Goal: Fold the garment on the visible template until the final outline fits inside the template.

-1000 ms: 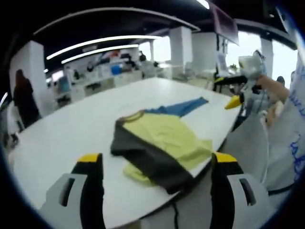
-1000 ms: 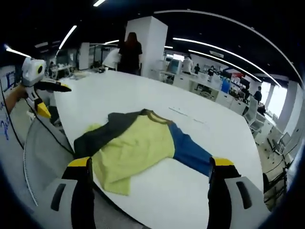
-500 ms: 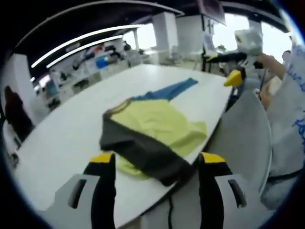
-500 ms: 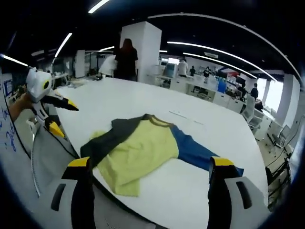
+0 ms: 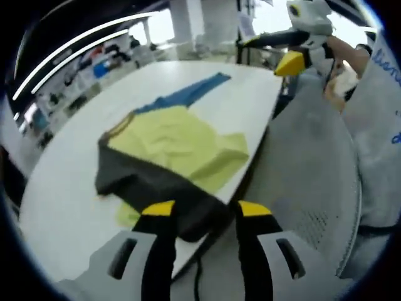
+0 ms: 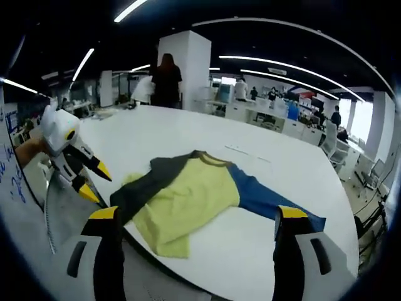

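A yellow, dark grey and blue garment (image 6: 188,194) is lying on the white table (image 6: 263,244), with yellow-tipped black gripper jaws showing.

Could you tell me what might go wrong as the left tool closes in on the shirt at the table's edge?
1. The shirt lies crumpled with its hem hanging over the table edge; a pull toward the person could likely drag it off the white table.
2. The left tool, open, aims at the bunched dark sleeve, so it may pinch several layers at once.
3. The right tool is open and apart from the cloth, so nothing anchors the blue sleeve.
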### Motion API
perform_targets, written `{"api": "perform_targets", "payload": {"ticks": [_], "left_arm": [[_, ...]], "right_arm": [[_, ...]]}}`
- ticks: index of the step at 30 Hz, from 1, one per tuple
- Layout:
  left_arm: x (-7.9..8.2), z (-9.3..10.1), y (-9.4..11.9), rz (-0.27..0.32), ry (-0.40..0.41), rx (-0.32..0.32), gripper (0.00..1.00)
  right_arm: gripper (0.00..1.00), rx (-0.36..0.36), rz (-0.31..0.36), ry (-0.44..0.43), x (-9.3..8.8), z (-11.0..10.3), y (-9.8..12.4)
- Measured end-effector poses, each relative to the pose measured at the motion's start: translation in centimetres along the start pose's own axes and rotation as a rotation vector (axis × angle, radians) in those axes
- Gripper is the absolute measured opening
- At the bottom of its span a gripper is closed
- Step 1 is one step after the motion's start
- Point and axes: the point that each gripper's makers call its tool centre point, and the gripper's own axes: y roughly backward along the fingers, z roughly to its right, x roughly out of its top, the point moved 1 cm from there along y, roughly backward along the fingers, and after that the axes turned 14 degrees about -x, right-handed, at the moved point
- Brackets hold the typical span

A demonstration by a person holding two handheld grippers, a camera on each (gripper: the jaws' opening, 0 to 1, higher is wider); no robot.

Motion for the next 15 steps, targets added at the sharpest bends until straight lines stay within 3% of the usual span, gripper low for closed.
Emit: {"api": "perform_targets", "payload": {"ticks": [9, 15], "left_arm": [[-0.1, 1.4, -3.4, -0.051, 0.015, -0.106, 0.19], [-1.2, 2.2, -5.3, -0.117, 0.025, -0.167, 0.15]], "right_arm": [[1.00, -0.020, -0.002, -0.015, -0.3, 0.6, 0.2], [1.00, -0.018, 0.004, -0.018, -0.2, 0.5, 0.2]]}}
